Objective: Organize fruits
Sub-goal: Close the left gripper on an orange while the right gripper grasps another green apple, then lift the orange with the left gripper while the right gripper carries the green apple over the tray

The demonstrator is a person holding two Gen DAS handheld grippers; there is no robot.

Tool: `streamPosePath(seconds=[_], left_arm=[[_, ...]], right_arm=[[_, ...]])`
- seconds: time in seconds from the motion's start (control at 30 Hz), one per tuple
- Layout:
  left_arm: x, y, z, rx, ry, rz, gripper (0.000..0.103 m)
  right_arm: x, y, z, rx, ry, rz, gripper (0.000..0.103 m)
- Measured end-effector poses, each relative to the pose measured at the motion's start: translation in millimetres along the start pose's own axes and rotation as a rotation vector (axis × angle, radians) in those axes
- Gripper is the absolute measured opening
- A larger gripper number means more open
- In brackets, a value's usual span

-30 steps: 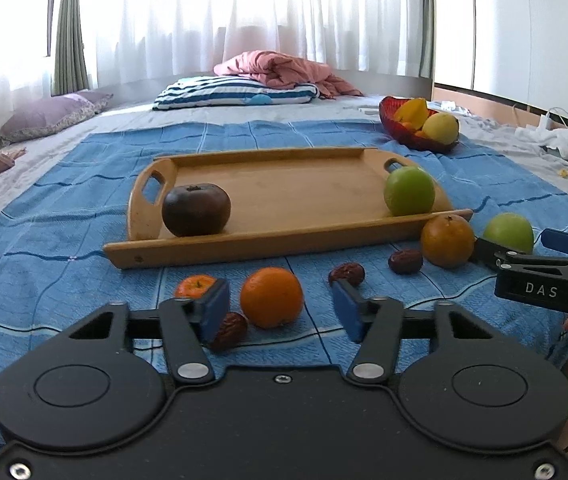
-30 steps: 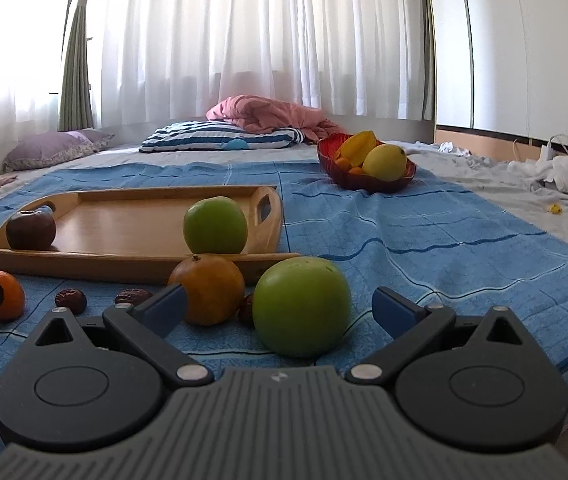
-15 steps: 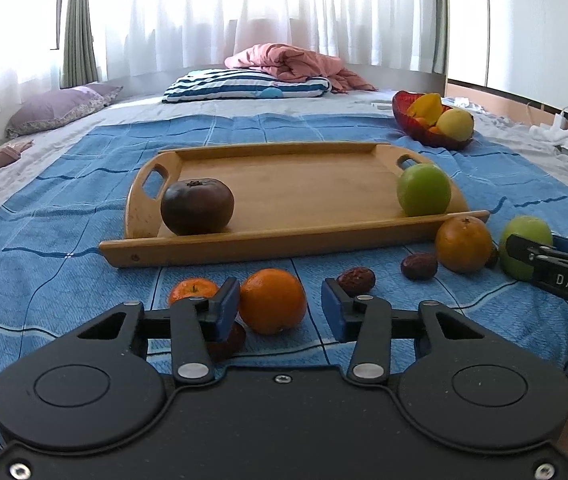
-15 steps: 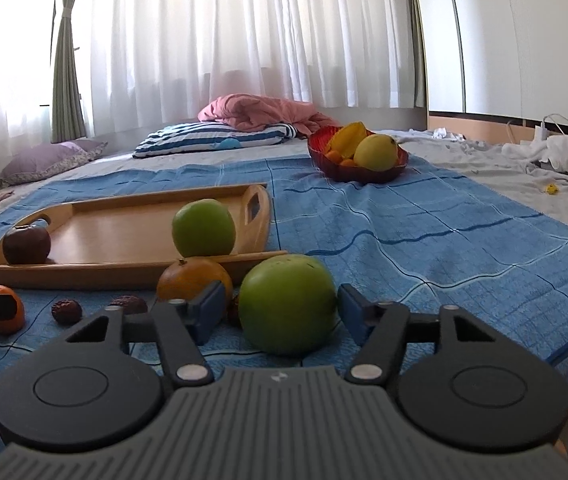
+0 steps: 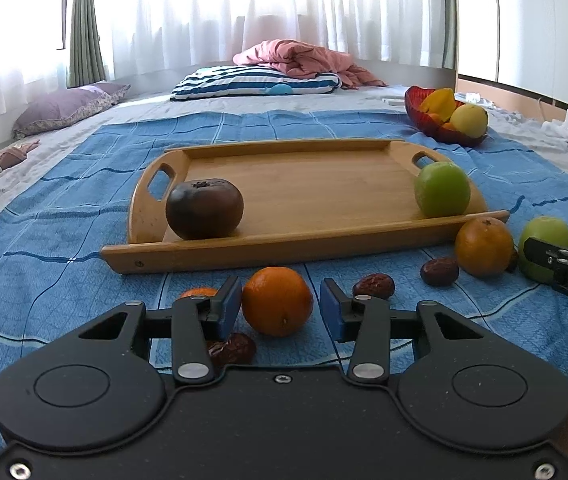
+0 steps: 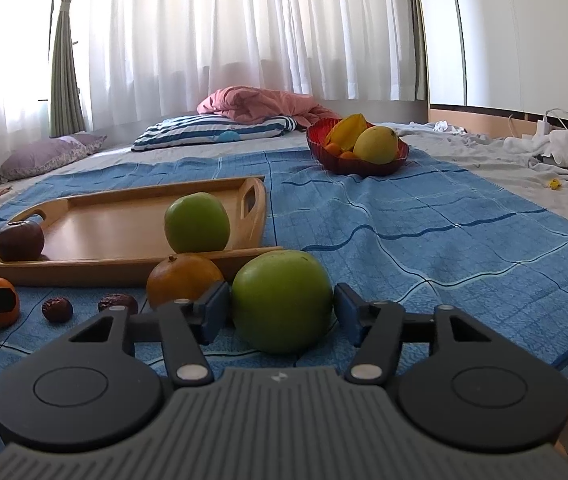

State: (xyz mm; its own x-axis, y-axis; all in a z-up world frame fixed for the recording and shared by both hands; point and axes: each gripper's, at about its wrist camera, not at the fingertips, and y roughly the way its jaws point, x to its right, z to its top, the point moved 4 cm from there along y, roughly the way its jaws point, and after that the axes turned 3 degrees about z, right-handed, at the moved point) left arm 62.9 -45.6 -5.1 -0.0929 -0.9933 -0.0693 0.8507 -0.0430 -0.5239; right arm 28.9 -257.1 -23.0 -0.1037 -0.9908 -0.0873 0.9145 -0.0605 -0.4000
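In the left wrist view, my left gripper (image 5: 280,300) is shut on a small orange (image 5: 277,306) that rests on the blue blanket just in front of the wooden tray (image 5: 284,242). In the right wrist view, my right gripper (image 6: 282,304) is shut on a green apple (image 6: 282,300), which also rests on the blanket. A dark brown fruit (image 5: 204,208) and a second green apple (image 5: 442,188) sit on the tray. A bigger orange (image 6: 184,280) lies just left of the held apple. The right gripper's tip (image 5: 564,268) shows at the right edge of the left wrist view.
Three dried dates (image 5: 374,286) (image 5: 440,271) (image 5: 232,350) and a small tangerine (image 5: 198,292) lie on the blanket near the tray's front rim. A red bowl (image 6: 358,164) of yellow fruit stands at the back right. Pillows and a pink quilt (image 6: 260,106) lie beyond.
Both grippers' jaws have come in from wide apart onto their fruit, the left on the orange, the right on the green apple. The left gripper edged slightly forward.
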Motion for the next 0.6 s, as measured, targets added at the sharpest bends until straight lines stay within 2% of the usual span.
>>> streamPosePath(seconds=[0.33, 0.43, 0.6], left_arm=[[2.3, 6.7, 1.3, 0.002, 0.011, 0.015, 0.043], [1.2, 7.2, 1.8, 0.007, 0.011, 0.019, 0.038], [5.2, -0.1, 2.5, 0.030, 0.029, 0.037, 0.037]], right_arm=[[0.5, 10.1, -4.1, -0.039, 0.026, 0.010, 0.064], [0.3, 11.5, -5.1, -0.040, 0.023, 0.008, 0.064], [0.4, 11.1, -4.6, -0.041, 0.020, 0.008, 0.060]])
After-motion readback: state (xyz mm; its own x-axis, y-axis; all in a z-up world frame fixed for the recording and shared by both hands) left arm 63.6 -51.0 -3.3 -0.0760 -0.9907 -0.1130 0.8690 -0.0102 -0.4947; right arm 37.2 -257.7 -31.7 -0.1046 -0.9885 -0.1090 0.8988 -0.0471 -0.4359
